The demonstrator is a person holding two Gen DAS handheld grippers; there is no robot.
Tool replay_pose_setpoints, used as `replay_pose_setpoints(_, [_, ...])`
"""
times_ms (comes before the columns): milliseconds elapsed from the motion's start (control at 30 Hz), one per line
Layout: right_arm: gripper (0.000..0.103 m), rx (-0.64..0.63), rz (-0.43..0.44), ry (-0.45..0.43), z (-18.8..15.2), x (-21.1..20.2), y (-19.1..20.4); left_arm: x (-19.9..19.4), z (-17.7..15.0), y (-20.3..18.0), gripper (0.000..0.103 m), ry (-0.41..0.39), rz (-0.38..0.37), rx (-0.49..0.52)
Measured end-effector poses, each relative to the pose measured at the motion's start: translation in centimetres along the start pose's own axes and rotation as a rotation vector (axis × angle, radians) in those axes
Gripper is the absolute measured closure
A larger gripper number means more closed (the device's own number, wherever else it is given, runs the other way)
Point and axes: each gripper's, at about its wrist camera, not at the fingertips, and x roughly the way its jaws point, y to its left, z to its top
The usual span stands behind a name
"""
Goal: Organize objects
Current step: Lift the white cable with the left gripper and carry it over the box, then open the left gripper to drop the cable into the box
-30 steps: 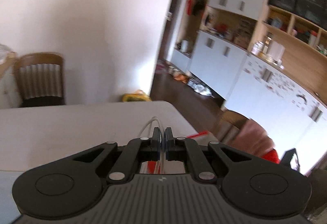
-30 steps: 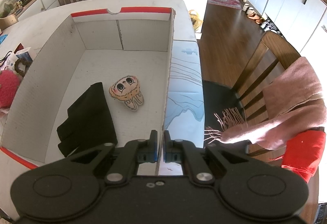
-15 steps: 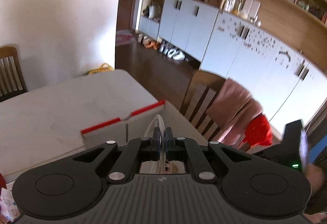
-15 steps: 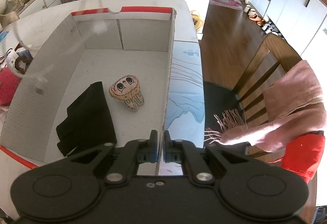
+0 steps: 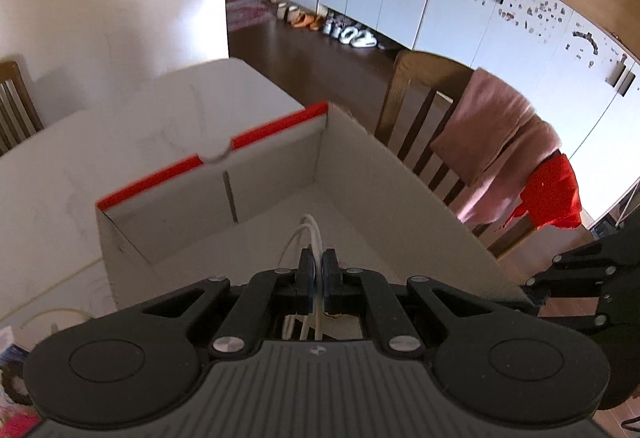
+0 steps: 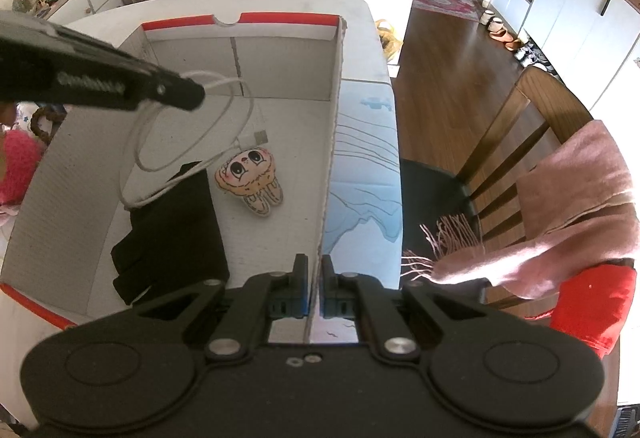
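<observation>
cable point(image 6: 188, 142) | pinched in left claw point(image 6: 198, 94) | dangling inside box point(image 6: 334, 110)

Your white USB cable point(image 6: 188, 142) hangs in loose loops over the open cardboard box point(image 6: 336, 106), above the black cloth point(image 6: 172, 234) and cartoon plush charm point(image 6: 250, 178) lying on its floor.

cable point(image 5: 313, 234) lower loops hidden behind fingers point(image 5: 306, 270)
</observation>
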Motion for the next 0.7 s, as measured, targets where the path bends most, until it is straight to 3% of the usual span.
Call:
replay_pose_setpoints(367, [0.099, -0.006, 0.005, -0.001, 0.0, 0.1, 0.0, 2.7, -2.1, -0.8, 0.100, 0.111, -0.067, -0.030])
replay_pose_setpoints(700, [0.099, -0.012, -0.001, 0.002, 0.0, 0.2, 0.1, 3.0, -3.8, -1.5, 0.096, 0.151, -0.079, -0.023])
